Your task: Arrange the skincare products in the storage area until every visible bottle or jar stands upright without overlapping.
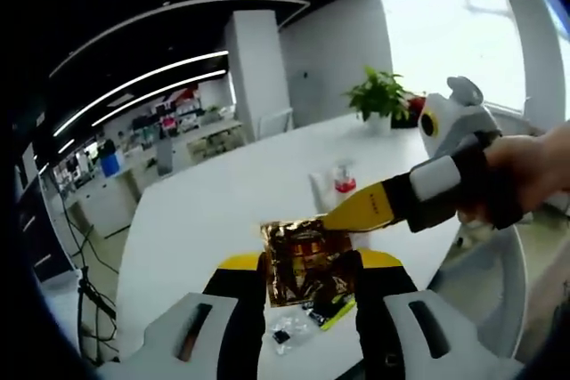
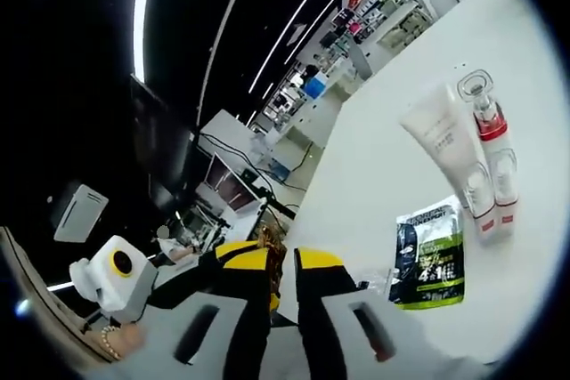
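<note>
Left tongs (image 1: pixel 312 273) pinch a gold-brown sachet (image 1: pixel 307 260) above the near worktop (image 1: pixel 205 211) edge; right tongs (image 1: pixel 343 218) grip its far corner. Right of these, green-black sachet (image 2: pixel 430 255) lies flat; white tube (image 2: pixel 450 153) and red-capped bottle (image 2: pixel 492 144) beyond.

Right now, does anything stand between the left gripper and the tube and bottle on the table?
Yes. The gold sachet, clamped in the left gripper and pinched at its corner by the right gripper, sits directly before the white tube and red-capped bottle.
</note>
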A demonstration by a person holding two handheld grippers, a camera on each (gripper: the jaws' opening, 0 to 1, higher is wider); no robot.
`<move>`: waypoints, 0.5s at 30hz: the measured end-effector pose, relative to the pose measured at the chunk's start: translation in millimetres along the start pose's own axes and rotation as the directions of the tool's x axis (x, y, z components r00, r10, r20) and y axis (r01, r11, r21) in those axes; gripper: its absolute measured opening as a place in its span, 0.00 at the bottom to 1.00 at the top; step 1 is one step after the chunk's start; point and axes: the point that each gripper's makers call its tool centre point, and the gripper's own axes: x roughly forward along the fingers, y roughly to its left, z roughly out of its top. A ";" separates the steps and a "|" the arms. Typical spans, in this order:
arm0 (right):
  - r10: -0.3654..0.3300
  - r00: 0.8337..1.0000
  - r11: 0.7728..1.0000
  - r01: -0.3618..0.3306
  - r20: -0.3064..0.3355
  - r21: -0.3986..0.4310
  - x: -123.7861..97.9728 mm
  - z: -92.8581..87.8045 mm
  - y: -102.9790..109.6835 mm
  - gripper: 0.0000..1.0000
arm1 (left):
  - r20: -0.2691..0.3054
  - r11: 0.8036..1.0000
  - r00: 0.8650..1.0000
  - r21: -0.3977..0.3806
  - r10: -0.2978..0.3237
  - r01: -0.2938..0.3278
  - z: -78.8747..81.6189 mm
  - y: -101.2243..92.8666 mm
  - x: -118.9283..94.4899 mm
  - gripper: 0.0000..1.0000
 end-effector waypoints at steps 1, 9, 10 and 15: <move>0.000 1.000 1.000 0.000 0.000 0.002 -0.1 0.0 -0.2 0.06 | 0.001 1.000 1.000 0.001 -0.002 0.002 0.4 -0.7 -0.1 0.36; -0.002 1.000 0.999 0.001 0.019 0.032 -4.1 1.3 -2.6 0.01 | -0.027 0.998 0.998 -0.010 -0.058 0.058 -7.5 -10.1 1.2 0.42; -0.003 1.000 0.999 0.003 0.022 0.035 -5.2 1.8 -3.7 0.01 | -0.045 0.996 0.995 -0.023 -0.088 0.087 -12.0 -14.4 2.4 0.49; -0.009 1.000 0.999 0.008 0.019 0.042 -13.2 2.5 -10.0 0.01 | -0.035 0.979 0.992 -0.168 -0.122 0.114 -19.1 -10.0 -2.1 0.68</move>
